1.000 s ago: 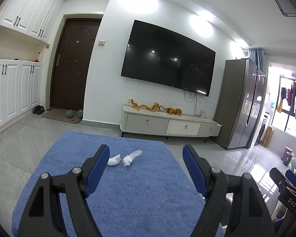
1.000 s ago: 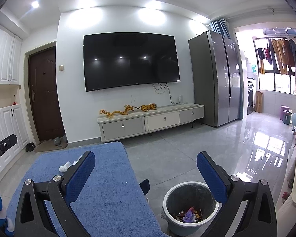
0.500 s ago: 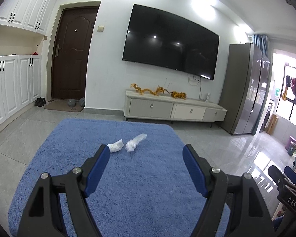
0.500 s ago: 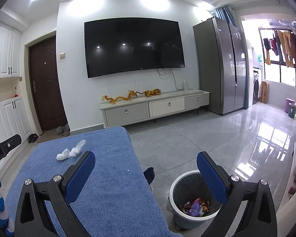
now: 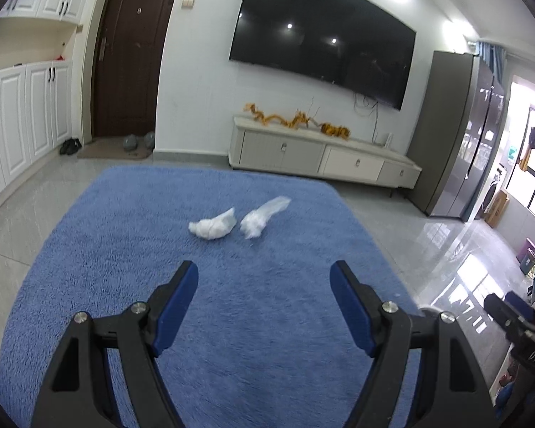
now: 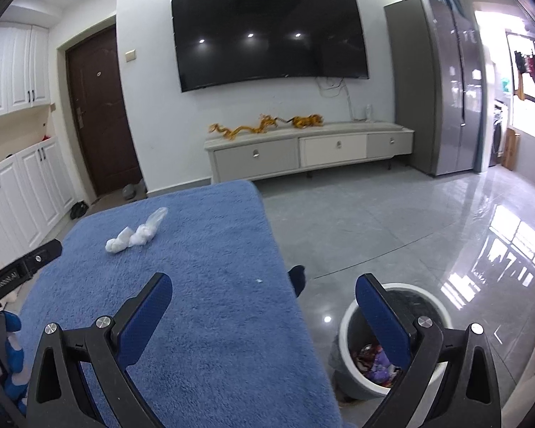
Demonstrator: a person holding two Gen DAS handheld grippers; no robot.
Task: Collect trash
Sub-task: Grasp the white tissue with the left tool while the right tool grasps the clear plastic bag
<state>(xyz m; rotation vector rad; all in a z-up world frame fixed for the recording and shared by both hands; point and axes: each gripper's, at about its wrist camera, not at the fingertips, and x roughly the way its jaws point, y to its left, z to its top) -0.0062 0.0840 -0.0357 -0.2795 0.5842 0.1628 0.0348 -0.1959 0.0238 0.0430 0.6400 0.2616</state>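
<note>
Two white crumpled scraps lie side by side on a blue fuzzy cover (image 5: 125,249): a wadded tissue (image 5: 213,226) and a crumpled clear plastic piece (image 5: 264,215). They also show in the right wrist view, the tissue (image 6: 119,241) and the plastic (image 6: 148,230). My left gripper (image 5: 264,278) is open and empty, just short of the scraps. My right gripper (image 6: 264,289) is open and empty over the cover's right edge (image 6: 285,285). A grey trash bin (image 6: 349,324) with coloured wrappers inside stands on the floor at the right.
A TV cabinet (image 5: 321,157) with gold dragon ornaments stands against the far wall under a large TV (image 5: 321,35). A grey fridge (image 5: 456,135) is at the right, white cupboards (image 5: 14,117) and a brown door (image 5: 128,53) at the left. Glossy tiled floor (image 6: 410,221) surrounds the cover.
Both grippers have tilted downward and moved forward; the scraps now sit higher in view and nearer the left gripper. The bin shows more fully beneath the right gripper. Both grippers stayed open.
</note>
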